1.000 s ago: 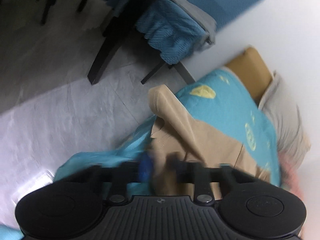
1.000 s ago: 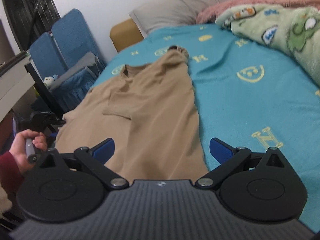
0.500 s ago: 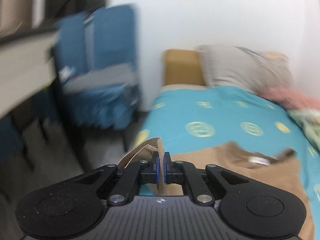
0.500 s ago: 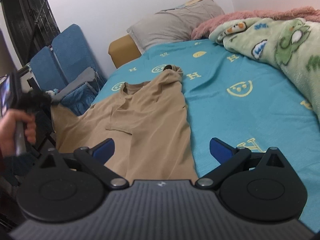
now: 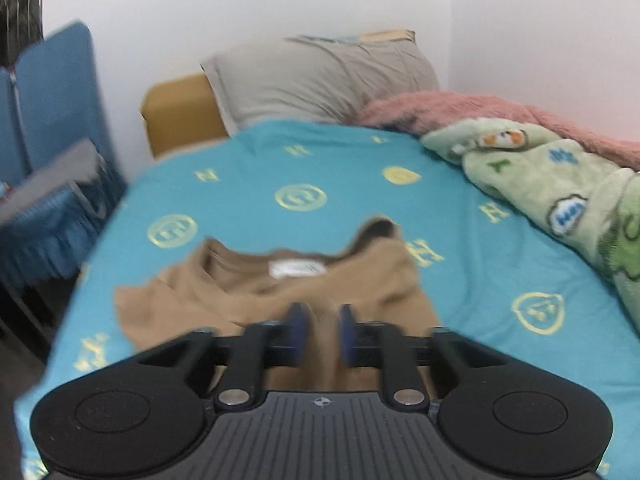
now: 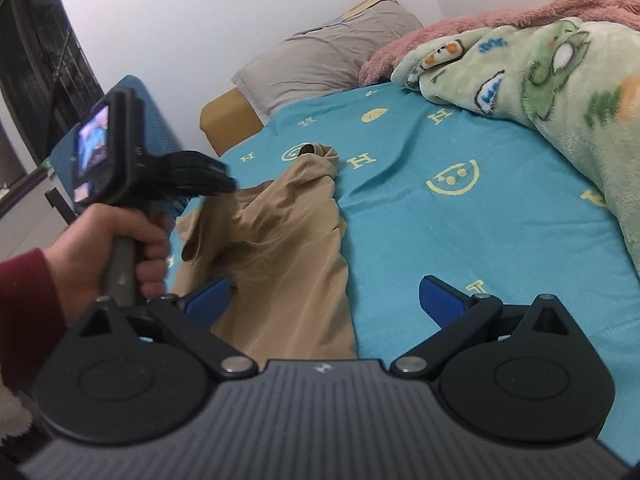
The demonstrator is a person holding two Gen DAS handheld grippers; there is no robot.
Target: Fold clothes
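A tan T-shirt (image 5: 360, 280) lies on the turquoise bed sheet (image 5: 460, 240), collar and white label toward the pillow. Its left side is folded over the middle (image 6: 280, 248). My left gripper (image 5: 323, 332) hovers over that fold and its jaws are opening. Tan cloth shows in the gap between the blue pads (image 5: 298, 330), which no longer pinch it. In the right wrist view a hand (image 6: 112, 240) holds the left gripper (image 6: 216, 184) over the shirt's left part. My right gripper (image 6: 324, 300) stands wide open low over the shirt's hem, nothing between its fingers.
A grey pillow (image 5: 320, 80) leans at the bed's head. A green cartoon blanket (image 6: 540, 72) and a pink fleece (image 5: 480, 108) are heaped on the right. Blue chairs (image 5: 48, 152) stand beside the bed at left. Bare sheet stretches right of the shirt.
The left gripper swung from the bedside up over the bed, carrying the shirt's side across onto the middle. Its jaws, shut on the cloth before, have parted. The right gripper drifted slightly.
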